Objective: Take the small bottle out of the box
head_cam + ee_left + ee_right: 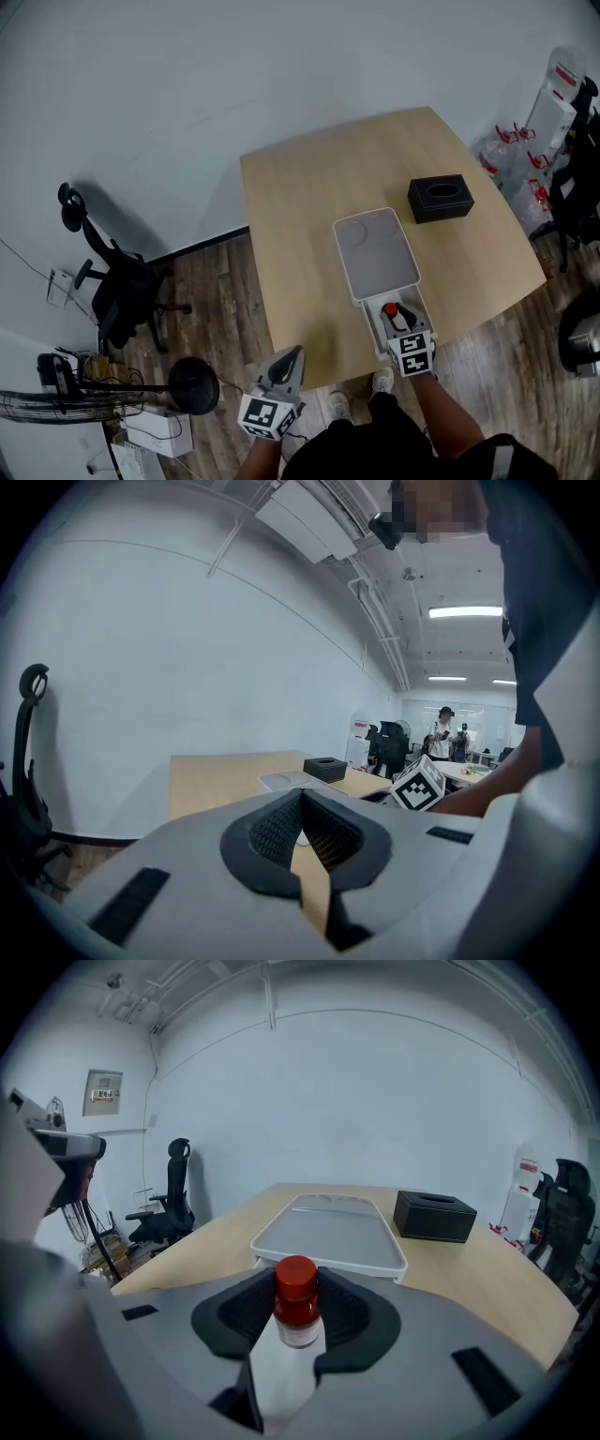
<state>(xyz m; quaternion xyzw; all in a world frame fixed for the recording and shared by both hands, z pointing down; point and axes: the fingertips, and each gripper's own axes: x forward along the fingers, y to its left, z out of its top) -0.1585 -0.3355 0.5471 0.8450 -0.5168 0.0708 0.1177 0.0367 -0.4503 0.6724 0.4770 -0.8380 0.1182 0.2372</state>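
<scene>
A small bottle (389, 308) with a red cap stands in the open white box (419, 305) at the table's near edge. My right gripper (397, 321) reaches into that box. In the right gripper view the bottle (296, 1285) stands upright between the black pads (246, 1312), which press on its sides, so the right gripper (298, 1299) is shut on it. My left gripper (292, 354) hangs at the table's front edge, left of the box and apart from it. Its jaws meet at the tips with nothing between them (301, 799).
A white lid or tray (377, 251) lies flat just beyond the box. A black tissue box (441, 198) sits farther right on the wooden table (309, 187). An office chair (117, 286) and a fan (56, 405) stand on the floor to the left.
</scene>
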